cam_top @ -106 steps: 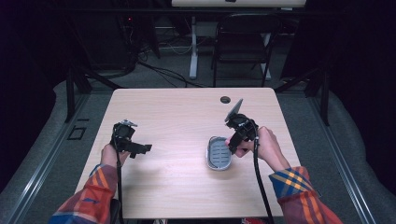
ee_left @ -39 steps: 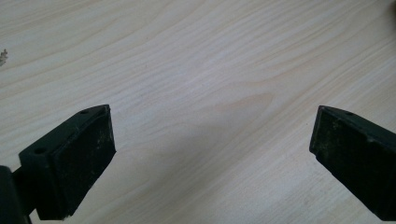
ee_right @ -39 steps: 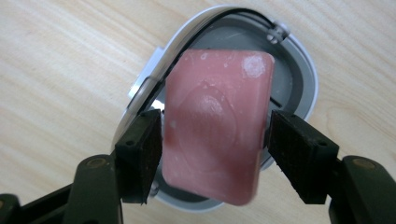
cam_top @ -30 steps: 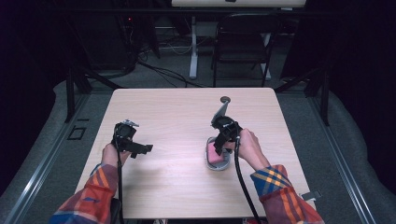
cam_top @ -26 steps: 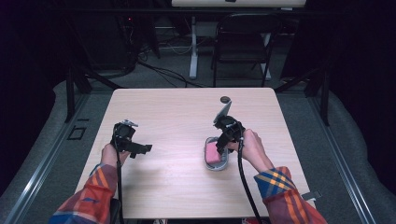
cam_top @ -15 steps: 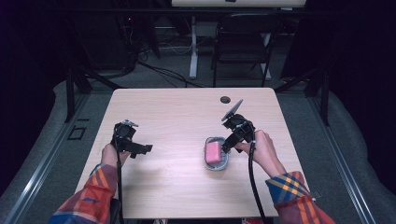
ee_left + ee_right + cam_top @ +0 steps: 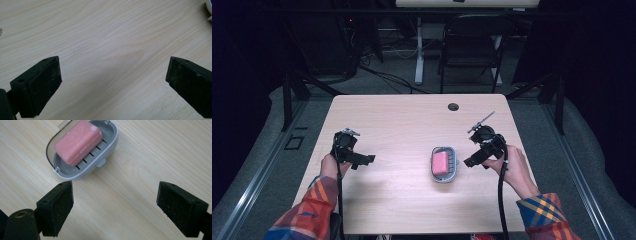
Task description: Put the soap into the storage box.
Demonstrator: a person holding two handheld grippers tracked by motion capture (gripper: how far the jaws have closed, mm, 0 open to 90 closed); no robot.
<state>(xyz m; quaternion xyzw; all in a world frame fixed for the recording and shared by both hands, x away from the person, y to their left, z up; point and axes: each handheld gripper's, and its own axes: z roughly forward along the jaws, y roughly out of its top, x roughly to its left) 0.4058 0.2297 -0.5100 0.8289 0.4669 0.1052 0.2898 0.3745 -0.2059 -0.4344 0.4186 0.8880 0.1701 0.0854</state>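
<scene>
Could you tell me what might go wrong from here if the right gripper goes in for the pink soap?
1. The soap bar lies loose in the grey soap dish; a pinch from the open right gripper could slide the light dish across the smooth table rather than lift the bar.
2. The bar lies close to the dish's rim, so a jaw may catch the rim and tip the dish.

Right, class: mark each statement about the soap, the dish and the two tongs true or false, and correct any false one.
1. The pink soap lies in the grey dish. True.
2. The right tongs are shut on the soap. False: they are open, apart from the dish.
3. The left tongs are open over bare table. True.
4. The dish has a lid on it. False: it is uncovered.
5. The dish is nearer the left tongs. False: nearer the right.
</scene>
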